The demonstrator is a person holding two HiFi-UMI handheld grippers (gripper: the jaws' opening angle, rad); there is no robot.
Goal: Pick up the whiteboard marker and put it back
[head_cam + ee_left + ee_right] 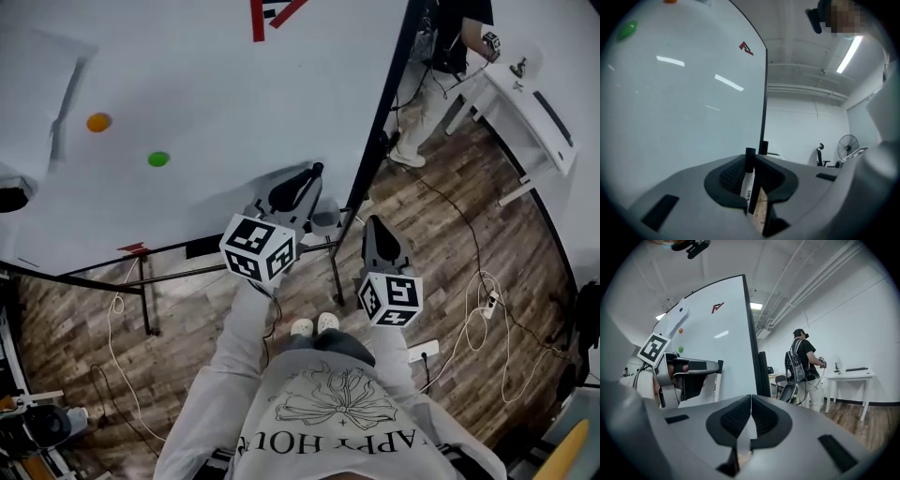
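Note:
The whiteboard marker [748, 180], white with a black cap, stands upright between the jaws of my left gripper [752, 161], which is shut on it. The left gripper [309, 183] is held level close to the lower part of the whiteboard [187, 94], near its right edge. The right gripper view shows this gripper [717, 366] from the side, with the marker [716, 383] hanging below its jaws in front of the board [722, 333]. My right gripper [751, 401] is shut, with nothing between its pads. It sits to the right [375, 225], past the board's edge.
An orange magnet [98, 122] and a green magnet [158, 159] stick to the board. A person [804, 366] stands at a white table [851, 376] behind it. Cables [478, 309] and a power strip [422, 352] lie on the wooden floor.

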